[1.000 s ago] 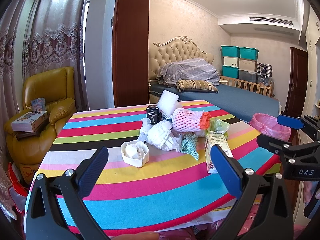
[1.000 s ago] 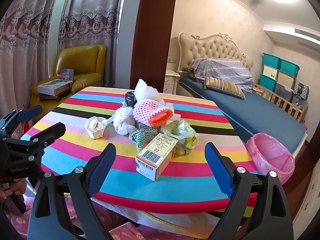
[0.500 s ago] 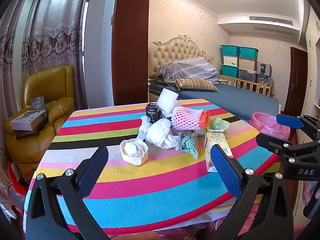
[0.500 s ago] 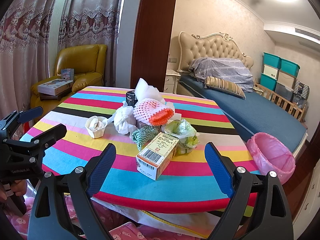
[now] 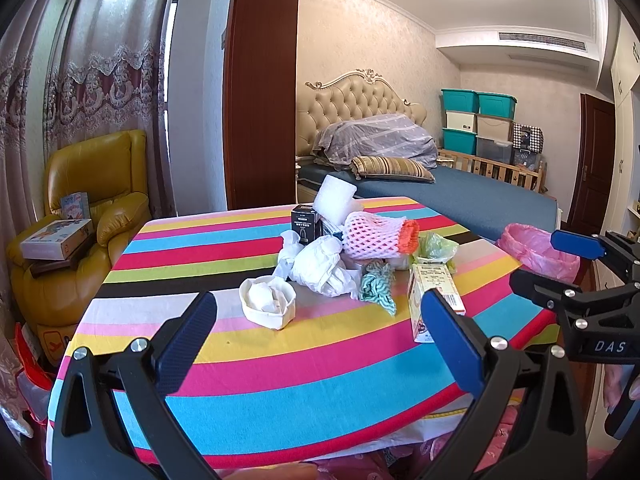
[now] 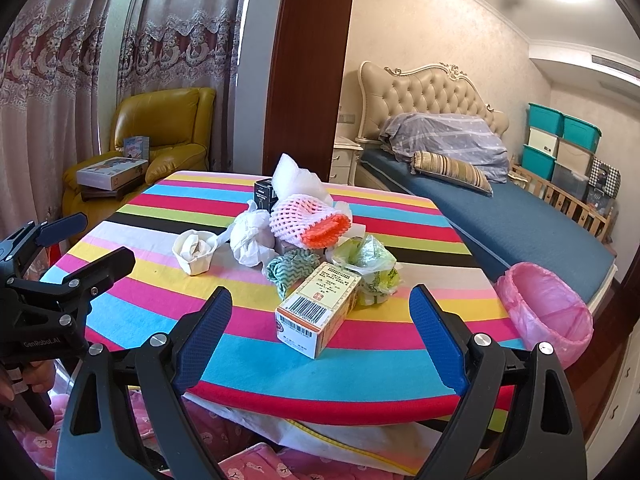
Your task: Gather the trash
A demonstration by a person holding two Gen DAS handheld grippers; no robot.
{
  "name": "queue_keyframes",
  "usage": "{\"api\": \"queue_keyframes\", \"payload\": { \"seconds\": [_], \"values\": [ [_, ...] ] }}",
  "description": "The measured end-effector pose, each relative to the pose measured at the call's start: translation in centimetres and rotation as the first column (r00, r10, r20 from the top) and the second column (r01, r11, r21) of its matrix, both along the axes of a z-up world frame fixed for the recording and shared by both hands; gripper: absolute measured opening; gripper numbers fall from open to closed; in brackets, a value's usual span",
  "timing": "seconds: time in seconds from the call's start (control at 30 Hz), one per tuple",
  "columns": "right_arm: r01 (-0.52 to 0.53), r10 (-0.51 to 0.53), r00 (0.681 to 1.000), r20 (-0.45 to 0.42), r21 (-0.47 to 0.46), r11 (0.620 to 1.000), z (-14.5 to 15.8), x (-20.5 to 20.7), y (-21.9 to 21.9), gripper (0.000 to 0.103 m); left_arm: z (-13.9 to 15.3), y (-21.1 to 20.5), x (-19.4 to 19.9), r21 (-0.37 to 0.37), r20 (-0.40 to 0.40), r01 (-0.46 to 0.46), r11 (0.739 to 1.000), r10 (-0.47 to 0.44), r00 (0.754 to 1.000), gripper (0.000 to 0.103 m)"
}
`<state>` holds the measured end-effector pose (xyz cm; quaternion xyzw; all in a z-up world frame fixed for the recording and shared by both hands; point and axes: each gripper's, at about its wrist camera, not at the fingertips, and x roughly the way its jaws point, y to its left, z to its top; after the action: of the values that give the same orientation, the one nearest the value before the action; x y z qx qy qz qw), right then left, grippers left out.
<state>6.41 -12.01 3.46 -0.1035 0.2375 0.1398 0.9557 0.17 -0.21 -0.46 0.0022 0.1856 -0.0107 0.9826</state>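
The collecting is, as I judge it, not yet begun: the whole pile of trash [image 6: 296, 240] lies together in the middle of the striped surface [image 6: 256, 372], and the pink bin [image 6: 544, 312] beside its right edge looks empty. The left claw [image 5: 320, 344] and the right claw [image 6: 320, 332] both hang spread wide with nothing between the jaws. The carton [image 6: 316, 312] lies nearest to the right claw, so all the pieces are left to do.
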Motion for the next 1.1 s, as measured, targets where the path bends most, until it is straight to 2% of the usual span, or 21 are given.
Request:
{"api": "queue_keyframes", "payload": {
  "seconds": [0.6, 0.87, 1.1],
  "values": [
    [-0.007, 0.007, 1.000, -0.014, 0.002, 1.000, -0.5, 0.0, 0.3, 0.085, 0.0, 0.1, 0.1, 0.000, -0.003, -0.001, 1.000, 0.001, 1.000, 0.099],
    [0.000, 0.000, 1.000, -0.025, 0.013, 1.000, -1.1, 0.0, 0.3, 0.085, -1.0, -0.1, -0.6, 0.003, -0.012, -0.013, 1.000, 0.013, 1.000, 0.099],
    [0.016, -0.014, 0.998, -0.067, 0.032, 0.999, -2.5, 1.4, -0.3, 0.085, -0.8, 2.1, 0.2, -0.004, -0.027, -0.043, 0.999, 0.043, 0.999, 0.099]
  ]
}}
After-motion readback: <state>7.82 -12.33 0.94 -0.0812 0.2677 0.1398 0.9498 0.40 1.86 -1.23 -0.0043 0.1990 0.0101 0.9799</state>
